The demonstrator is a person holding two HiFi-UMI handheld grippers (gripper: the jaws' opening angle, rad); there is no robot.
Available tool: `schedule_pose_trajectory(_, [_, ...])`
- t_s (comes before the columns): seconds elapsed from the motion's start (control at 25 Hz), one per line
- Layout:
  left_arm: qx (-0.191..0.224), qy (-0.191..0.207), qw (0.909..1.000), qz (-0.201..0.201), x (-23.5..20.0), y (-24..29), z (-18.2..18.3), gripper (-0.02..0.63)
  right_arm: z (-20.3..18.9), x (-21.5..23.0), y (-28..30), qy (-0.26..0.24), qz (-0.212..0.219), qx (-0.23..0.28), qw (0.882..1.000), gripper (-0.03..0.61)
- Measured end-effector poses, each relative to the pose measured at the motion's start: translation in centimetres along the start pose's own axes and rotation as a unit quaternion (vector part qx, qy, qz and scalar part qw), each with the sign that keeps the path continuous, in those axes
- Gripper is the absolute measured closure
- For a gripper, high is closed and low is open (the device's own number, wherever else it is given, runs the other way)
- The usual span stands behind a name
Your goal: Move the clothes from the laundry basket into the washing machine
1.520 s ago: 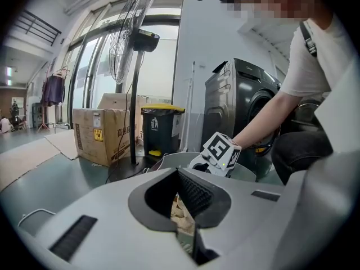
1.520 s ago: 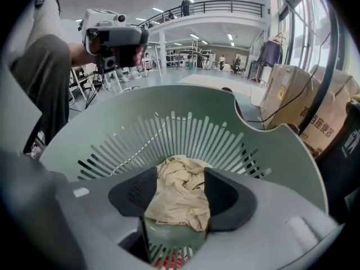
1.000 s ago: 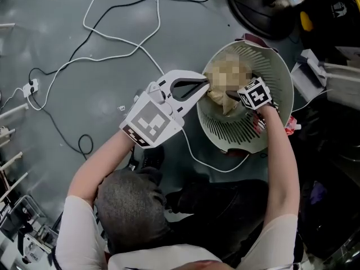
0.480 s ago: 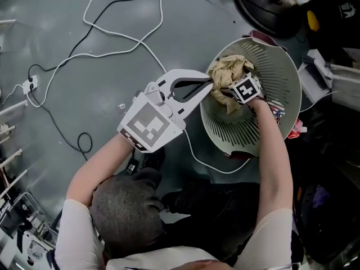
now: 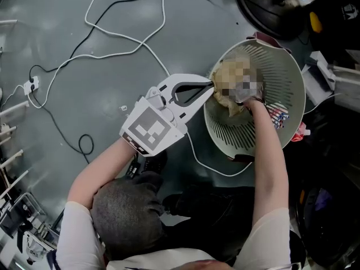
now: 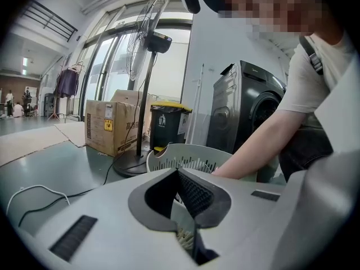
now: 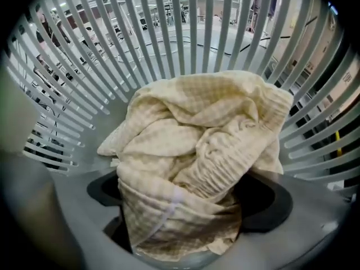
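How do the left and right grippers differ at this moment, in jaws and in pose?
The left gripper has its jaws closed on the rim of the laundry basket. The right gripper has its jaws wide apart around the cream checked cloth and is not pinching it. The left gripper lies nearly level outside the basket, while the right gripper points steeply down inside it. Both are working at the same basket.

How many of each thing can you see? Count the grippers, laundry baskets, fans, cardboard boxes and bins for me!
Grippers: 2, left gripper and right gripper
Laundry basket: 1
Fan: 1
Cardboard box: 1
Bin: 1
Total: 6
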State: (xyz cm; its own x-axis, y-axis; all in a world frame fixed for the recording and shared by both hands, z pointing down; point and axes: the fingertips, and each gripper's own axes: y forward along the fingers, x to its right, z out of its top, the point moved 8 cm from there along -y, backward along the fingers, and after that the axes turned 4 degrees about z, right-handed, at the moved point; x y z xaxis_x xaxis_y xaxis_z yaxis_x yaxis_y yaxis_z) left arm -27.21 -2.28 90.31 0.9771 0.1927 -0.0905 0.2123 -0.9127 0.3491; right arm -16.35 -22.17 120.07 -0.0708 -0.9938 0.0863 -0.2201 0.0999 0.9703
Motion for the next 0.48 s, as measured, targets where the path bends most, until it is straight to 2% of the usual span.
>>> schedule_pose_trajectory(0.08, [-0.002,0.002,1.0000,-0.001,0.2,0.1,0.0,0.607,-0.1,-0.3,0.1,0.005,0.005,-0.002,1.000,-0.016])
schedule_pose_trajectory(0.12, [-0.003,0.002,1.0000,0.000,0.1,0.1,0.0,0.607,0.0,-0.7,0.1,0.007,0.015,-0.004,1.000,0.010])
schedule_pose_trajectory(0.2, [-0.004,0.000,1.0000,0.005,-0.1,0.2,0.1,0.607,0.0,-1.6,0.1,0.004,0.033,-0.012,0.999,0.096])
schedule_pose_trajectory(0.32, [0.001,-0.007,0.9999,0.014,-0.4,0.2,0.5,0.607,0.1,-2.3,-0.3,-0.026,0.024,-0.025,0.999,0.246])
schedule_pose_trajectory(0.48, [0.007,-0.009,0.9998,0.018,-0.2,0.6,1.0,0.607,-0.1,-3.0,-1.0,-0.044,0.038,-0.036,0.998,0.353])
